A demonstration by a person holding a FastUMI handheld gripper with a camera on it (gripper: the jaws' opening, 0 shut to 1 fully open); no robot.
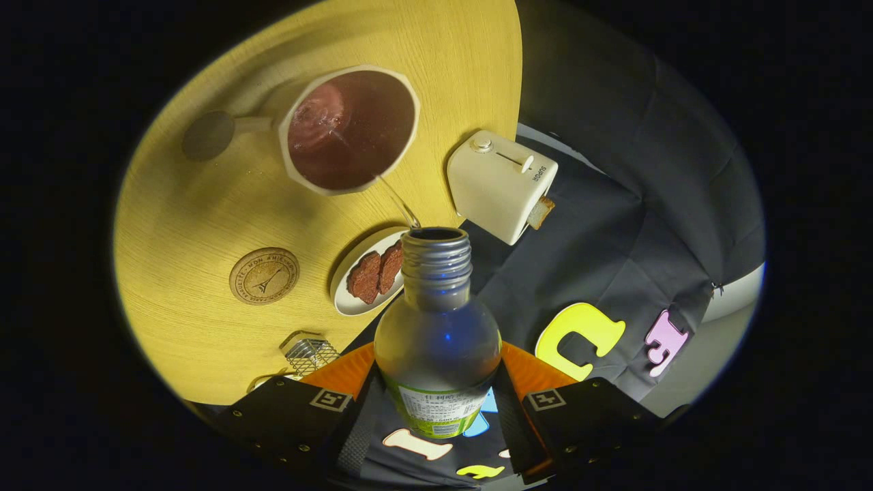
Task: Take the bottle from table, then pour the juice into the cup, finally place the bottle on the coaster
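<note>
Pouring is under way: the gripper (436,402) is clamped on the bottle (436,327), one finger pressing each side of its body, tilted so the open neck points toward the cup (351,129). A thin stream runs from the mouth into the cup, which already holds dark juice. The tilt keeps the stream over the rim. The coaster (264,275) lies bare on the table (204,204), just beside the plate (348,293) of brown slices, ready for the bottle. A toaster (498,184) stands near the table edge.
</note>
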